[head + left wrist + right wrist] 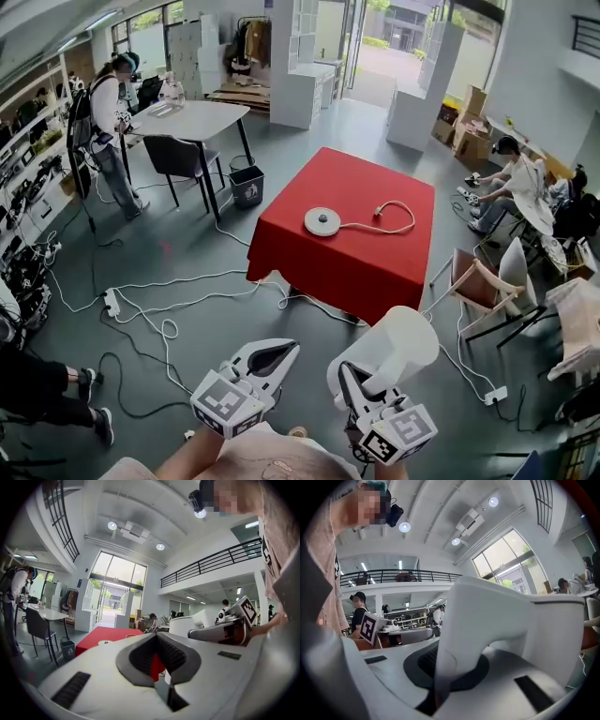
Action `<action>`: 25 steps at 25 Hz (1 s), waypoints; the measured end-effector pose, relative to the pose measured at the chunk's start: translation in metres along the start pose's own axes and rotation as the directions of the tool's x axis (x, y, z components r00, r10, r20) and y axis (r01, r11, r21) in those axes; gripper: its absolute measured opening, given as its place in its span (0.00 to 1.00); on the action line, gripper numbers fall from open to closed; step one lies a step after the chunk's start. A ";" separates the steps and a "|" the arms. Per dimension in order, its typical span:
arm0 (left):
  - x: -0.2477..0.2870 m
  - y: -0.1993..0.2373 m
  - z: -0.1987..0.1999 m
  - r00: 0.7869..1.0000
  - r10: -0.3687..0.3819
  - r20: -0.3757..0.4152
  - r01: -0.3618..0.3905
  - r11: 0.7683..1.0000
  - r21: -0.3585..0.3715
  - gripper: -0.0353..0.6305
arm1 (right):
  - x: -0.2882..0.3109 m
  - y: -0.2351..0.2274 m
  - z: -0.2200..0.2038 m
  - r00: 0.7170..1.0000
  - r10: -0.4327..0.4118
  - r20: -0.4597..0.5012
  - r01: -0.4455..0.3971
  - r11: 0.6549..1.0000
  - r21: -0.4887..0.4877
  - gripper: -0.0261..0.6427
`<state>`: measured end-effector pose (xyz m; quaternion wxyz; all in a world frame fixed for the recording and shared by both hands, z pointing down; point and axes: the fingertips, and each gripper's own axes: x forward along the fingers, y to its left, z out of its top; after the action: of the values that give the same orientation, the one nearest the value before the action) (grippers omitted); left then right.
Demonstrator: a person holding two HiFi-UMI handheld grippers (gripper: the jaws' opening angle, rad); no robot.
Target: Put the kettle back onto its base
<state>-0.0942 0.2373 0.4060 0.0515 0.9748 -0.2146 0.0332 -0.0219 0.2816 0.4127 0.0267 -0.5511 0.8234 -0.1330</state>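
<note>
The round white kettle base (322, 221) lies on the red-clothed table (375, 262) ahead of me, its white cord (389, 218) looping to the right. My right gripper (354, 380) is shut on the handle of the white kettle (403, 342), held in the air well short of the table. In the right gripper view the kettle (501, 616) fills the frame and its handle runs down between the jaws of the right gripper (445, 667). My left gripper (292, 345) hovers beside it, shut and empty. From the left gripper (156, 634) the table (101, 633) shows ahead.
White cables and a power strip (112, 302) trail over the floor between me and the table. Chairs (478, 286) stand right of the table. A white table (192, 117) with a dark chair and a bin (247, 185) are at the far left. People sit and stand around the room.
</note>
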 end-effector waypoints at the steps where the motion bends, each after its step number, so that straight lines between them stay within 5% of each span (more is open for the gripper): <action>1: 0.001 -0.004 -0.001 1.000 0.006 -0.001 -0.006 1.000 -0.009 0.04 | -0.001 -0.001 0.000 1.000 0.010 -0.002 -0.010 1.000 -0.002 0.07; 25: 0.053 0.012 -0.001 1.000 0.012 0.008 -0.012 1.000 0.014 0.04 | 0.017 -0.051 0.012 0.999 0.032 0.011 -0.032 0.999 -0.026 0.07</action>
<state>-0.0512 0.2049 0.4125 0.0435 0.9739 -0.2204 0.0313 0.0197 0.2459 0.4157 0.0263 -0.5387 0.8336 -0.1190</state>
